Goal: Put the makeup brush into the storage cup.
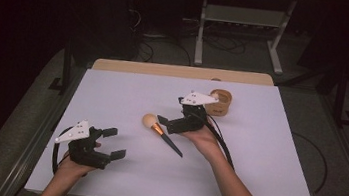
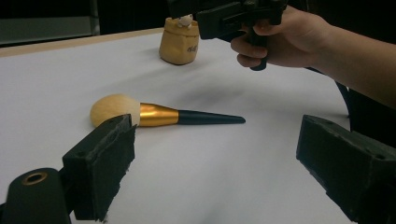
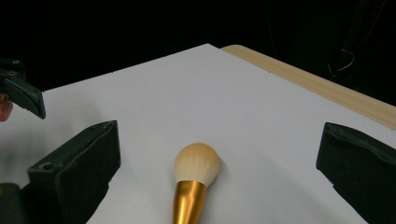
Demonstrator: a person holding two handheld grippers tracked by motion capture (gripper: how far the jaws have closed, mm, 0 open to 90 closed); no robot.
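Note:
A makeup brush (image 1: 158,129) with a cream head, gold ferrule and black handle lies flat near the middle of the white table (image 1: 255,163). My right gripper (image 1: 164,123) hovers just over its ferrule, open, jaws pointing left. The right gripper view has the brush (image 3: 196,168) head between the wide-apart jaws of the right gripper (image 3: 222,140), untouched. My left gripper (image 1: 115,143) rests open near the front left, empty. From the left gripper (image 2: 217,144) the brush (image 2: 159,115) lies ahead, with the right gripper (image 2: 233,16) and its hand above it.
A small tan pouch-like holder (image 1: 220,101) stands at the back right of the table, behind the right gripper; it is also the tan holder (image 2: 180,39) beyond the brush. A wooden strip (image 1: 180,71) edges the far side. Metal frame legs (image 1: 241,30) stand on the floor beyond.

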